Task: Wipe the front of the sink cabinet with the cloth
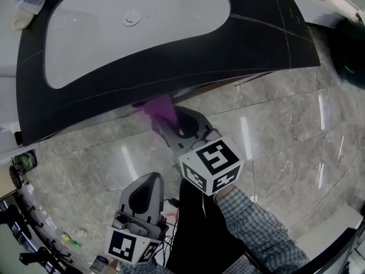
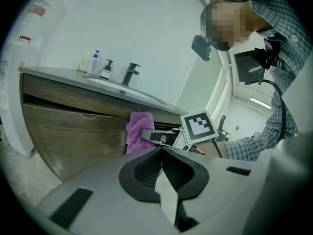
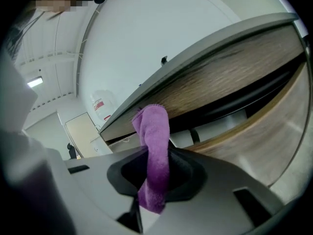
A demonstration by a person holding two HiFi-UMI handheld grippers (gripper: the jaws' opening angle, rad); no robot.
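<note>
The purple cloth (image 1: pixel 161 111) sticks out of my right gripper (image 1: pixel 171 131), whose jaws are shut on it. It reaches under the dark countertop edge (image 1: pixel 171 76) toward the cabinet front. In the right gripper view the cloth (image 3: pixel 155 151) stands up between the jaws, close to the wood-grain cabinet front (image 3: pixel 234 72). The left gripper view shows the cloth (image 2: pixel 138 131) against the brown cabinet front (image 2: pixel 73 131). My left gripper (image 1: pixel 149 188) hangs low over the floor, away from the cabinet, jaws shut on nothing.
A white basin (image 1: pixel 137 27) with a drain sits in the dark top. Bottles (image 2: pixel 100 67) and a black faucet (image 2: pixel 130 73) stand on the counter. Glossy marble floor (image 1: pixel 285 130) lies below. Small items (image 1: pixel 23 164) sit at the left edge.
</note>
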